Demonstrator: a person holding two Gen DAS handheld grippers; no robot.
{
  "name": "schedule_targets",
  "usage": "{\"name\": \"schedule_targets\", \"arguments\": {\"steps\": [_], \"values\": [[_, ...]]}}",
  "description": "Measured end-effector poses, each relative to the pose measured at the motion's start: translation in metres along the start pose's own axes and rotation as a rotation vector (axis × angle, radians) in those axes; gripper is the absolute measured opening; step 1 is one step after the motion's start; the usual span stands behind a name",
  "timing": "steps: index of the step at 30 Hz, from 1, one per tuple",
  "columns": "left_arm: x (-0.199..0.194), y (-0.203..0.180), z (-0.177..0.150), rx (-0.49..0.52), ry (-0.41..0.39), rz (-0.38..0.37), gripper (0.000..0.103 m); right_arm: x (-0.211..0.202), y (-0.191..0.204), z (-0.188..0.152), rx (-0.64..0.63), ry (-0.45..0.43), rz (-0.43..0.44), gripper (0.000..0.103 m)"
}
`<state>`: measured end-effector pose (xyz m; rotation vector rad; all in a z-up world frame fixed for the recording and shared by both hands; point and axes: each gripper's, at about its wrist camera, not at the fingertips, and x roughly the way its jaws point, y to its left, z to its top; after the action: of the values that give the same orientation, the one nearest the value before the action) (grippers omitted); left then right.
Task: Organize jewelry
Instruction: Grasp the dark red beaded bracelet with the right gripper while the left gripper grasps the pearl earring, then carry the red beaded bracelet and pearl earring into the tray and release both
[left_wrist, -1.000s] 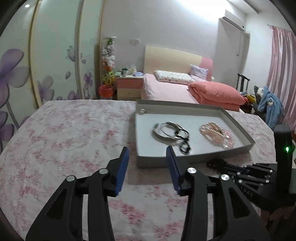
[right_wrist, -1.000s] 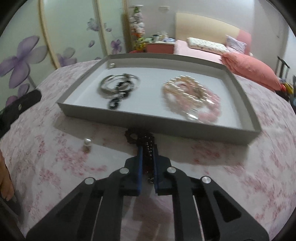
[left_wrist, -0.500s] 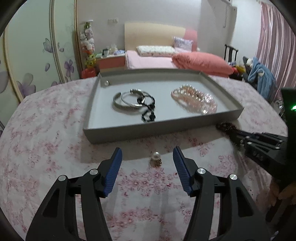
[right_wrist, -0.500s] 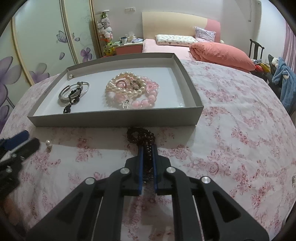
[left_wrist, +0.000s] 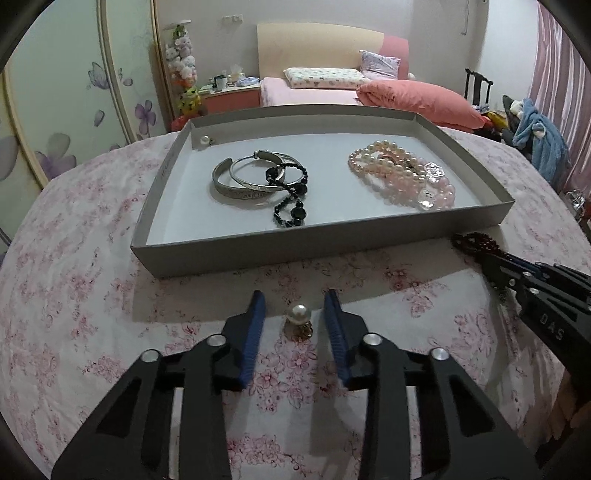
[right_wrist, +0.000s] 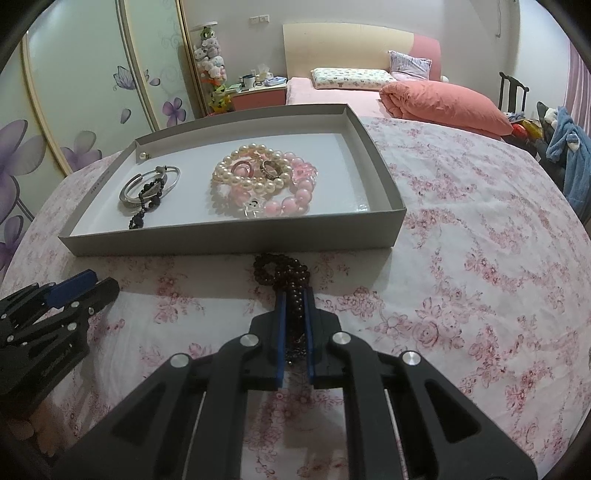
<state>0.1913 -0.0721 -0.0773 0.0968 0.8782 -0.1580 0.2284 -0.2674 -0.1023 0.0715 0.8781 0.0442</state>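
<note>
A pearl earring (left_wrist: 299, 320) lies on the flowered cloth just in front of the grey tray (left_wrist: 258, 248). My left gripper (left_wrist: 295, 308) straddles it, jaws closing, pads still clear of the pearl. My right gripper (right_wrist: 294, 295) is shut on a dark beaded bracelet (right_wrist: 282, 271), whose loop hangs out ahead near the tray's front wall (right_wrist: 229, 245). In the tray lie silver bangles (left_wrist: 245, 177), a black bead chain (left_wrist: 291, 199), pink and white pearl bracelets (left_wrist: 402, 177) with rings (right_wrist: 271, 168), and a second pearl earring (left_wrist: 205, 140) in the far left corner.
The round table (right_wrist: 480, 258) carries a pink floral cloth, with bare cloth to the right of the tray. Behind stand a bed (left_wrist: 369, 92), a nightstand (left_wrist: 229, 98), flowered wardrobe doors (left_wrist: 55, 110) and a chair with clothes (left_wrist: 532, 129).
My left gripper came forward and down to the pearl earring, opened wider, then narrowed around it. My right gripper swung right along the tray front, still holding the dark bracelet.
</note>
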Motion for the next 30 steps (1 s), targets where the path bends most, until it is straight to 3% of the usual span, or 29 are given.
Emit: {"name": "schedule_targets", "arguments": {"steps": [2,18,27,30], "values": [[0.0,0.0,0.0,-0.001,-0.001,0.01,0.014,0.0,0.0,0.0,0.0,0.0,0.0,0.01],[-0.008,0.023,-0.009,-0.032,0.002,0.058,0.014,-0.001,0.008,-0.004,-0.029,0.002,0.007,0.01],[-0.009,0.031,-0.01,-0.05,-0.002,0.03,0.014,-0.003,0.006,-0.005,0.001,-0.007,0.033,0.009],[-0.014,0.037,-0.012,-0.067,-0.011,0.022,0.014,-0.012,0.004,-0.006,0.019,-0.048,0.053,0.009]]}}
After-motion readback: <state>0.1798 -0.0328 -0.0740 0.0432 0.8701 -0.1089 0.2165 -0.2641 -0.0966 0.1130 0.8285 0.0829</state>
